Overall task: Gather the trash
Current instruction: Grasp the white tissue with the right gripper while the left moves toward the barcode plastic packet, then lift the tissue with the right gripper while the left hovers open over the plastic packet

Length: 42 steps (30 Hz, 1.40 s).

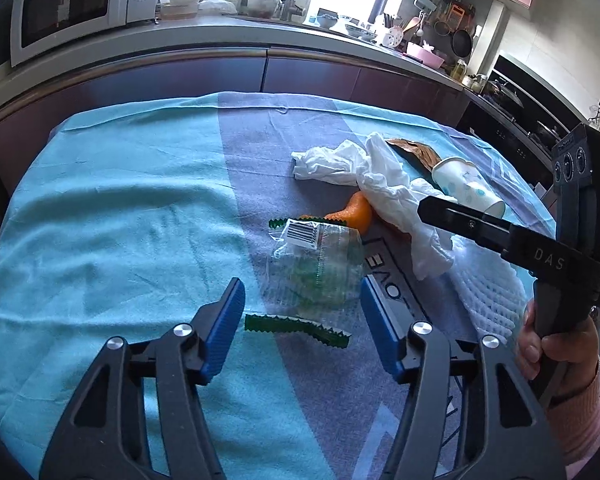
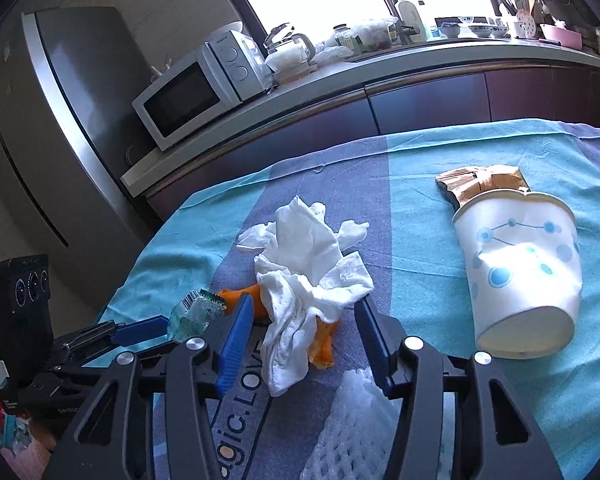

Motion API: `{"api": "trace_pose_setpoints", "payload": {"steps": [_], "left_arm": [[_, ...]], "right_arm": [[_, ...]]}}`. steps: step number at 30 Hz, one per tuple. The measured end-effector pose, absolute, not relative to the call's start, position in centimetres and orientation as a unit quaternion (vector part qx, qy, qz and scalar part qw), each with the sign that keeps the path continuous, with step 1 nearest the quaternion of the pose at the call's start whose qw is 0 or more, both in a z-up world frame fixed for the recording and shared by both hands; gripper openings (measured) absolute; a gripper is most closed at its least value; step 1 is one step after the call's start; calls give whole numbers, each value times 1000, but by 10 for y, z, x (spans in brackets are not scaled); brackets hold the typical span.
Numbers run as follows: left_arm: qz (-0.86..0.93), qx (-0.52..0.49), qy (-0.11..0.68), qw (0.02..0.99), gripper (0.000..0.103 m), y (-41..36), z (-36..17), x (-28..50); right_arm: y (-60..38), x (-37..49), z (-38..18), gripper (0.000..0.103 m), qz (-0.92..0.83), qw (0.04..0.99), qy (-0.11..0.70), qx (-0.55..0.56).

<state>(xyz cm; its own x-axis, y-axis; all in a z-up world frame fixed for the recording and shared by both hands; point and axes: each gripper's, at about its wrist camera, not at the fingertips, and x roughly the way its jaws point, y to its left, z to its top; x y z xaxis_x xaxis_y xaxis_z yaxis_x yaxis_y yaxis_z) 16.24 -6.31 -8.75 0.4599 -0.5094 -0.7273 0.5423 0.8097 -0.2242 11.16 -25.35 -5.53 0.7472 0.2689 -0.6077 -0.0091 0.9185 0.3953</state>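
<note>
A clear plastic wrapper (image 1: 316, 264) with green print and a barcode lies on the teal and grey cloth (image 1: 120, 220). My left gripper (image 1: 302, 300) is open around its near end, the pads not pressing on it. A torn green strip (image 1: 296, 326) lies just below. A crumpled white tissue (image 2: 308, 264) covers orange peel (image 2: 324, 344). My right gripper (image 2: 304, 312) stands open astride the tissue's lower part. To the right, a white paper cup (image 2: 524, 272) lies on its side beside a brown wrapper (image 2: 480, 182). A white foam net (image 2: 352, 432) lies near the right gripper.
A kitchen counter (image 1: 260, 36) with a microwave (image 1: 68, 4) and crockery runs behind the table. A steel fridge (image 2: 60, 120) stands at the left, a stove (image 1: 512, 120) at the far right. A hand (image 1: 552, 344) holds the right gripper's handle.
</note>
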Motion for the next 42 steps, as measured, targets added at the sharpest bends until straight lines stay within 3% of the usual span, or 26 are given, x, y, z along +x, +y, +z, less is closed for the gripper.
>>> {"api": "trace_pose_setpoints", "payload": {"steps": [6,10,42], "left_arm": [[-309,24,421,852,47,-66,-89,160],[-312,25,414,855,45,-66,-87,155],[-283,-2,357,890,43,9,-47,100]], "right_arm": [[-255,109,-55,10,80,915,344,192],[-257,104,-52,4,83,919,335,191],[-214,77,-11,3,172,928,278,177]]}}
